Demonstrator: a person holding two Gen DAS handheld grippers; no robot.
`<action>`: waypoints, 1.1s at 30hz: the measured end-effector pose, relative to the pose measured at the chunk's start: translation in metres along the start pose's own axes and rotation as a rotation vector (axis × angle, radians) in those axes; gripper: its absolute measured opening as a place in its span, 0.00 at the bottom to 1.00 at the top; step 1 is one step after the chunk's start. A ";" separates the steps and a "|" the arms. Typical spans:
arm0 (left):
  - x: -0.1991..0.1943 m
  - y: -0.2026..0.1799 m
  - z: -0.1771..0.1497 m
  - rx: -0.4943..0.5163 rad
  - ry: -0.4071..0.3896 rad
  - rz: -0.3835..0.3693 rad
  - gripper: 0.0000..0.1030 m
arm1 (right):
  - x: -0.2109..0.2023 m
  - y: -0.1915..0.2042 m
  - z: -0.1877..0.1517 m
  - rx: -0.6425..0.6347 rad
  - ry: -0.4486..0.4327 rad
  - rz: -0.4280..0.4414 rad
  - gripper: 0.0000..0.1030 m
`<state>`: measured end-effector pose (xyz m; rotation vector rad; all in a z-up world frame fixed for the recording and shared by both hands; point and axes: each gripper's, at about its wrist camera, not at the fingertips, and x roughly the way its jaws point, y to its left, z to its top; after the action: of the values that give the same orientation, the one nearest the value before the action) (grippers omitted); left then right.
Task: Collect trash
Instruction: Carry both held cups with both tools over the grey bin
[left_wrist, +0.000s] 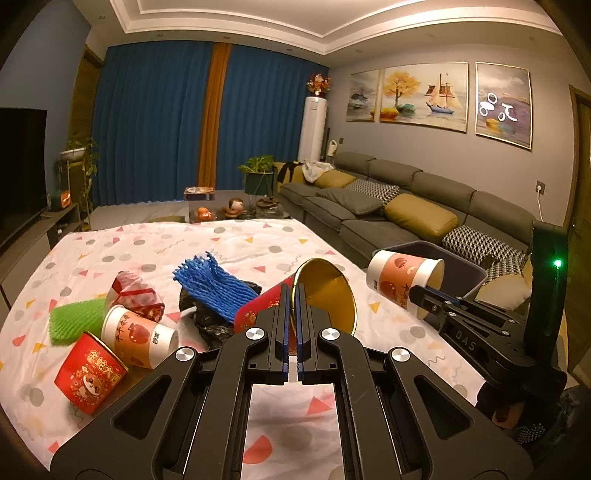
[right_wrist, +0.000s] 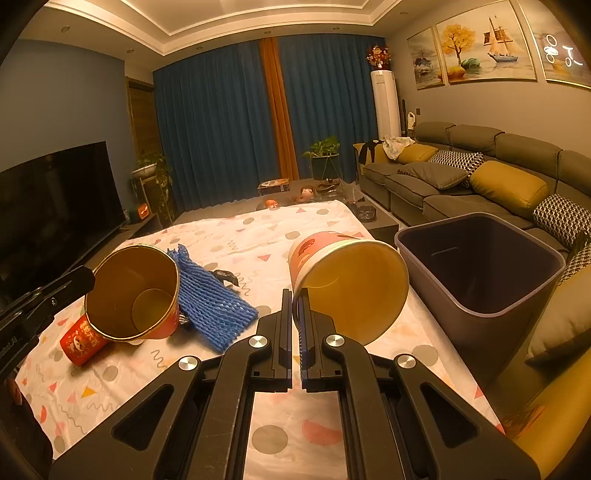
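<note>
Blue foam net (left_wrist: 216, 291) — red cup (left_wrist: 90, 373) — white spotted cloth (left_wrist: 147, 243).

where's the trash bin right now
The trash bin stands off the table's right edge, in front of the sofa. In the right wrist view it sits just right of the pink cup that the right gripper holds.

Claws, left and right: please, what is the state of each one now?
Left claw: closed on the rim of the red paper cup with gold inside.
Right claw: closed on the rim of the pink-and-white paper cup.
</note>
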<state>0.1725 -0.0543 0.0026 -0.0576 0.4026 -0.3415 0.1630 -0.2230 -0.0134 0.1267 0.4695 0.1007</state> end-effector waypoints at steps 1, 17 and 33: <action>0.001 -0.001 0.001 0.001 0.000 -0.002 0.02 | 0.000 0.000 0.000 0.001 0.000 -0.001 0.04; 0.046 -0.057 0.038 0.078 -0.033 -0.107 0.02 | -0.005 -0.055 0.020 0.044 -0.055 -0.103 0.04; 0.191 -0.169 0.056 0.106 0.066 -0.329 0.02 | 0.027 -0.173 0.023 0.113 -0.005 -0.313 0.04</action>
<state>0.3059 -0.2785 0.0031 -0.0085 0.4401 -0.6902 0.2092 -0.3927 -0.0307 0.1631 0.4853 -0.2335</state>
